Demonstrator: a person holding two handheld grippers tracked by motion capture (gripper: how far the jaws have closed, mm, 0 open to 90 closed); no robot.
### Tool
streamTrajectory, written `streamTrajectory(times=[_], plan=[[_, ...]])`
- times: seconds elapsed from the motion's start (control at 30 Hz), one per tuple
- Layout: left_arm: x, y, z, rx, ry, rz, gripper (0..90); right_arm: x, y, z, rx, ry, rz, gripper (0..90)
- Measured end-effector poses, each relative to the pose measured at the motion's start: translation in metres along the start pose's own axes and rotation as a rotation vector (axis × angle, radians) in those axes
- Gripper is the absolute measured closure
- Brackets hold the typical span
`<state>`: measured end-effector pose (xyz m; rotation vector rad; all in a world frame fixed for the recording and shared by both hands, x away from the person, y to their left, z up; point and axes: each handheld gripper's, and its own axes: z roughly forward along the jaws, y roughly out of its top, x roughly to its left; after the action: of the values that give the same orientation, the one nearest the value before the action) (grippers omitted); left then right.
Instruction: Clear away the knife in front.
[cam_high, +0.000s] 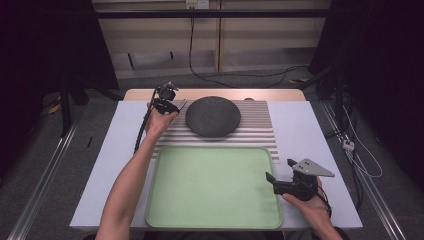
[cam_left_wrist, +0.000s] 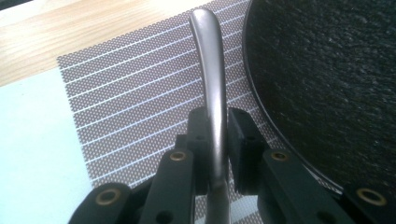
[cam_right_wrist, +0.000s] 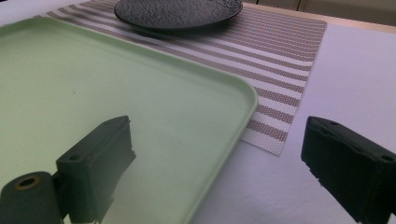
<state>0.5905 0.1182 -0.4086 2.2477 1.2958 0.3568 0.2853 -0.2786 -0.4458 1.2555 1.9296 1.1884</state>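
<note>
My left gripper (cam_left_wrist: 217, 140) is shut on the curved handle of a metal utensil (cam_left_wrist: 210, 60); its working end is hidden below the jaws. In the high view this gripper (cam_high: 171, 106) sits at the back left of the striped placemat (cam_high: 257, 125), just left of a dark round plate (cam_high: 212, 116). The handle (cam_high: 182, 104) points toward the plate's rim (cam_left_wrist: 327, 93). My right gripper (cam_high: 271, 183) stands open at the right edge of a light green tray (cam_high: 212, 185). Nothing lies between its jaws (cam_right_wrist: 224, 172), which straddle the tray's rim (cam_right_wrist: 233, 121).
The tray lies bare at the front centre of the white tabletop (cam_high: 310, 130), its far edge touching the placemat (cam_right_wrist: 280, 60). A wooden strip (cam_left_wrist: 70, 32) runs along the table's back. Dark stands and cables flank the table on the floor.
</note>
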Motion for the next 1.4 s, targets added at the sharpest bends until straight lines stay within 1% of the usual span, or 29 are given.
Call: streamTrajectory(times=[0.03,0.1,0.13,0.17,0.2,0.27,0.37,0.43,0.5,0.7,0.77,0.8,0.83,0.93,1.1,1.13,1.17,1.2,1.23,1.27,1.3,1.33,1.37,1.4], plan=[[0.001,-0.001,-0.001,-0.004,0.003,-0.005,80.0,0.000,0.000,0.000,0.000,-0.001,-0.001,9.2],[0.002,-0.004,-0.003,0.001,0.012,-0.006,80.0,0.000,0.000,0.000,0.000,-0.003,-0.001,9.2],[0.002,-0.006,-0.004,0.005,0.009,-0.005,80.0,0.000,0.000,0.000,0.000,-0.003,0.000,9.2],[0.002,-0.007,-0.005,0.000,0.013,-0.005,80.0,0.001,0.000,0.000,0.001,-0.003,0.000,9.2],[0.002,-0.008,-0.006,-0.005,0.011,-0.011,80.0,0.001,0.000,0.000,0.001,-0.002,0.000,9.2],[0.004,-0.011,-0.011,-0.001,0.008,-0.003,80.0,0.002,0.001,0.000,0.001,-0.003,-0.005,9.2],[0.005,-0.014,-0.016,-0.011,0.003,-0.012,80.0,0.003,0.001,0.000,0.002,-0.006,-0.006,9.2],[0.005,-0.015,-0.020,-0.015,0.006,-0.011,80.0,0.002,0.001,0.000,0.001,-0.008,-0.006,9.3],[0.007,-0.017,-0.023,-0.020,-0.002,-0.015,80.0,0.002,0.001,0.000,-0.001,-0.010,-0.006,9.3],[0.006,-0.023,-0.029,-0.022,-0.002,-0.003,80.0,0.003,0.001,-0.001,-0.003,-0.010,-0.011,9.3],[0.005,-0.026,-0.032,-0.027,-0.018,-0.002,80.0,0.003,0.001,0.000,-0.004,-0.010,-0.014,9.4],[0.005,-0.027,-0.033,-0.033,-0.017,0.000,80.0,0.003,0.001,-0.001,-0.001,-0.010,-0.014,9.4],[0.004,-0.027,-0.034,-0.027,-0.010,0.009,79.9,0.003,0.001,-0.001,-0.002,-0.013,-0.015,9.4],[0.005,-0.028,-0.039,-0.032,-0.023,0.004,79.9,0.003,0.001,-0.001,0.000,-0.016,-0.012,9.5],[0.002,-0.031,-0.050,-0.038,-0.027,0.023,80.0,0.004,0.001,-0.001,-0.002,-0.017,-0.013,9.6],[0.000,-0.032,-0.051,-0.042,-0.024,0.022,80.0,0.004,0.001,-0.001,-0.002,-0.017,-0.013,9.6],[-0.001,-0.033,-0.052,-0.033,-0.024,0.039,80.0,0.004,0.001,-0.001,-0.003,-0.017,-0.014,9.6],[-0.003,-0.034,-0.053,-0.033,-0.027,0.036,80.0,0.004,0.001,-0.001,-0.003,-0.016,-0.015,9.6],[-0.005,-0.035,-0.055,-0.031,-0.032,0.043,80.0,0.004,0.001,-0.001,-0.002,-0.016,-0.017,9.6],[-0.007,-0.037,-0.056,-0.043,-0.035,0.038,79.9,0.004,0.001,-0.001,-0.001,-0.016,-0.015,9.6],[-0.009,-0.038,-0.057,-0.043,-0.040,0.044,80.0,0.004,0.001,-0.001,-0.001,-0.016,-0.016,9.6],[-0.011,-0.038,-0.059,-0.042,-0.035,0.052,79.9,0.004,0.001,-0.001,-0.001,-0.017,-0.015,9.6],[-0.012,-0.039,-0.059,-0.044,-0.037,0.042,79.9,0.004,0.001,-0.001,0.000,-0.017,-0.016,9.6],[-0.013,-0.039,-0.061,-0.044,-0.032,0.046,79.9,0.004,0.001,-0.001,0.001,-0.017,-0.015,9.6]])
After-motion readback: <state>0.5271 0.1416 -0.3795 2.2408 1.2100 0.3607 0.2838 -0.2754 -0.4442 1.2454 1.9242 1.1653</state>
